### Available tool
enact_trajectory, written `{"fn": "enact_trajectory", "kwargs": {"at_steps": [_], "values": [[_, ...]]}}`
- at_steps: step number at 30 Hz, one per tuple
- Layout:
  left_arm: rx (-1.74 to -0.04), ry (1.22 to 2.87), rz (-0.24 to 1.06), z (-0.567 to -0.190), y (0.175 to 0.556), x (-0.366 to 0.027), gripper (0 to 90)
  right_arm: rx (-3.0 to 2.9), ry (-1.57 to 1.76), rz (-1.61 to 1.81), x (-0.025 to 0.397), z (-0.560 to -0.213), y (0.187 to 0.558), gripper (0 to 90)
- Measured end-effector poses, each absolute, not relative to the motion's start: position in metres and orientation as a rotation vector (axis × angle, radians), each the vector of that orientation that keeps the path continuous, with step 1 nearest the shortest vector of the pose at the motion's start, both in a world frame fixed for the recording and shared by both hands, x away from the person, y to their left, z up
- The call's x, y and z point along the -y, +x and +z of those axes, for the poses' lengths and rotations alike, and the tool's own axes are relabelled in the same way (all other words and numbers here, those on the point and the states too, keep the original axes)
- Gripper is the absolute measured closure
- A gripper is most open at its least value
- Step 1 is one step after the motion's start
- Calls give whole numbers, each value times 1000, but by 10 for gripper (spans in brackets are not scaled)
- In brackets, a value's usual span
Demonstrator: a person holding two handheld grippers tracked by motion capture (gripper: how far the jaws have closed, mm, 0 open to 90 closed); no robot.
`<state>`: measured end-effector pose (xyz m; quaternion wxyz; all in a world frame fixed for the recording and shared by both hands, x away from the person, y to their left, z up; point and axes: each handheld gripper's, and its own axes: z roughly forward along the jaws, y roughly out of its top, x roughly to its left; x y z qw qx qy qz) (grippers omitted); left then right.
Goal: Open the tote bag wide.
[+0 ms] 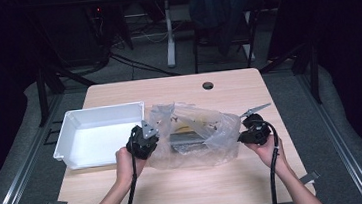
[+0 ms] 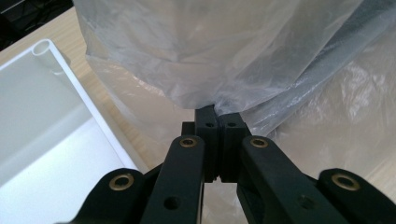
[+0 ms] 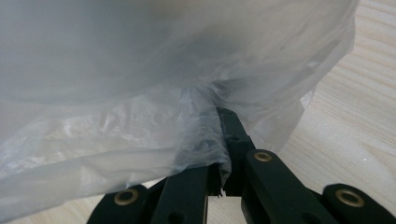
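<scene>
High view: thin, clear, crinkly plastic bag (image 1: pixel 192 133), likely light, limp, slippery; left gripper (image 1: pixel 144 139) and right gripper (image 1: pixel 252 130) clenched on left and right edges.

The high view looks forward and down from above the person's side, taking in the whole desk (image 1: pixel 187 192) from well back, with the floor beyond it. The left gripper view rides low along the left claw (image 2: pixel 218 114), very near the clear plastic bag (image 2: pixel 224 51), with the white tray (image 2: pixel 51 140) at its left. The right gripper view sits just as near behind the right claw (image 3: pixel 223 119). All three views share the bag and the wooden desk top.
</scene>
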<state>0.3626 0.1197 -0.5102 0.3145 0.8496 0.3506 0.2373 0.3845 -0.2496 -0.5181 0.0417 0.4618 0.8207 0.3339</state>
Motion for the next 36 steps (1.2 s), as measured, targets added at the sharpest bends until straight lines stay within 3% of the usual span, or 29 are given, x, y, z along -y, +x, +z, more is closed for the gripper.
{"fn": "enact_trajectory", "kwargs": {"at_steps": [4, 7, 8, 9, 11, 14, 17, 20, 36], "values": [[-923, 2238, 594, -511, 358, -123, 900, -2502, 1421, 1025, 253, -518, 383, 698], [-917, 2222, 584, -506, 353, -126, 899, -2476, 1345, 1055, 254, -504, 369, 506], [-917, 2222, 584, -506, 353, -126, 900, -2476, 1345, 1055, 254, -504, 369, 506], [-918, 2214, 578, -504, 351, -128, 899, -2458, 1280, 1055, 252, -493, 357, 427], [-915, 2213, 562, -502, 351, -131, 899, -2438, 1182, 1055, 250, -484, 347, 411], [-930, 2192, 551, -503, 352, -133, 899, -2393, 1105, 1079, 245, -474, 339, 513], [-927, 2204, 522, -504, 354, -135, 899, -2367, 1076, 1126, 239, -471, 341, 757], [-935, 2207, 520, -504, 354, -136, 899, -2359, 1116, 1170, 239, -473, 350, 886], [-928, 2332, 414, -518, 348, -140, 900, -2461, 1415, 1049, 259, -520, 383, 900]]}}
